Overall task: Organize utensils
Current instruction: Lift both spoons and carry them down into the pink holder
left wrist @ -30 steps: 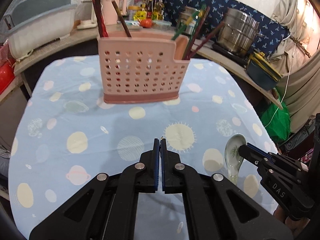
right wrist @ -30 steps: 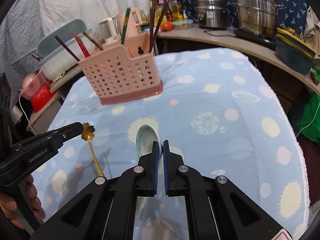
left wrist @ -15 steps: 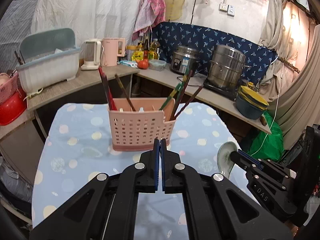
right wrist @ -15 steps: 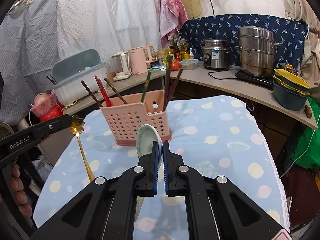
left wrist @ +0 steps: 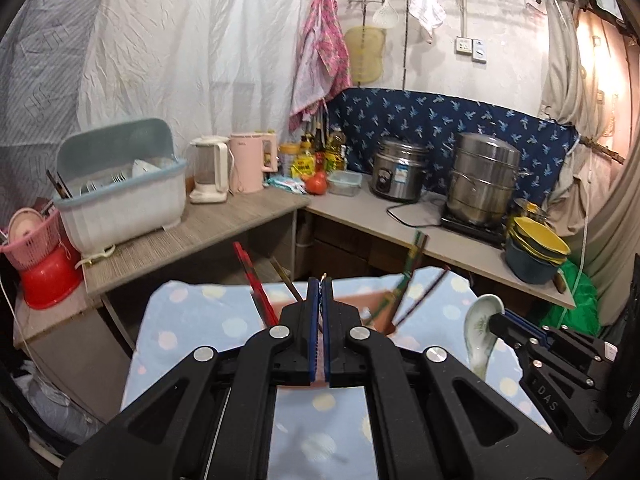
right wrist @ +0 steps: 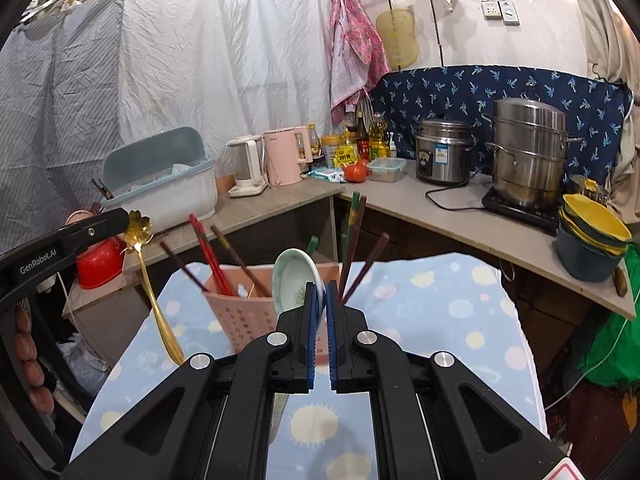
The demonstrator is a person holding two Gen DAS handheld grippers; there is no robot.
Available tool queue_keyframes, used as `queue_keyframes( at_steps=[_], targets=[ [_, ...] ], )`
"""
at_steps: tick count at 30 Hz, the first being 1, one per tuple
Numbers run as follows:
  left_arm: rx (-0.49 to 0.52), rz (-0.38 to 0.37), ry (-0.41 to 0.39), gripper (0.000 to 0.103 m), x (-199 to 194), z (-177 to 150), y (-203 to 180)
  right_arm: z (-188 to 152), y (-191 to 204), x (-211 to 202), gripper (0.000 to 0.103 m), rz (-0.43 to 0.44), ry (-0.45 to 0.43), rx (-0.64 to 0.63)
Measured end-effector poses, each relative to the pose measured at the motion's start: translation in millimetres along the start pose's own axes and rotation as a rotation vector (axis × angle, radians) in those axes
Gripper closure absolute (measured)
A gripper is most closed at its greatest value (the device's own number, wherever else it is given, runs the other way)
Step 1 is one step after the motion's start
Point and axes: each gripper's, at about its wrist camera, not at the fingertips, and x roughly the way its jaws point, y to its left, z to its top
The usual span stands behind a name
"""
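My left gripper is shut on a gold spoon; the right wrist view shows its flower-shaped head pinched at the left gripper's tips, with the handle hanging down. My right gripper is shut on a white ceramic spoon, bowl end up; the same ceramic spoon appears at the right of the left wrist view. Both hang above the blue spotted tablecloth. Just beyond them stands a pink perforated utensil basket holding several chopsticks. In the left wrist view the basket is mostly hidden behind my fingers.
An L-shaped counter wraps behind the table with a dish rack, kettles, a rice cooker, a steel steamer pot and stacked bowls. A red basin sits left. A person's fingers grip the left handle.
Both grippers have risen well above the cloth with their spoons and tilted up. The basket now sits low in both views, and the back wall and counter have come into sight.
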Motion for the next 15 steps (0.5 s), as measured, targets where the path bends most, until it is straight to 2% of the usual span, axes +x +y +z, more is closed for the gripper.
queue_keyframes(
  at_steps=[7, 15],
  targets=[
    [0.022, 0.075, -0.029, 0.102, 37, 33, 17, 35, 5, 36, 0.098, -0.013, -0.021, -0.025],
    [0.025, 0.131, -0.015, 0.102, 75, 40, 30, 51, 5, 70, 0.098, -0.03, -0.015, -0.029]
  ],
)
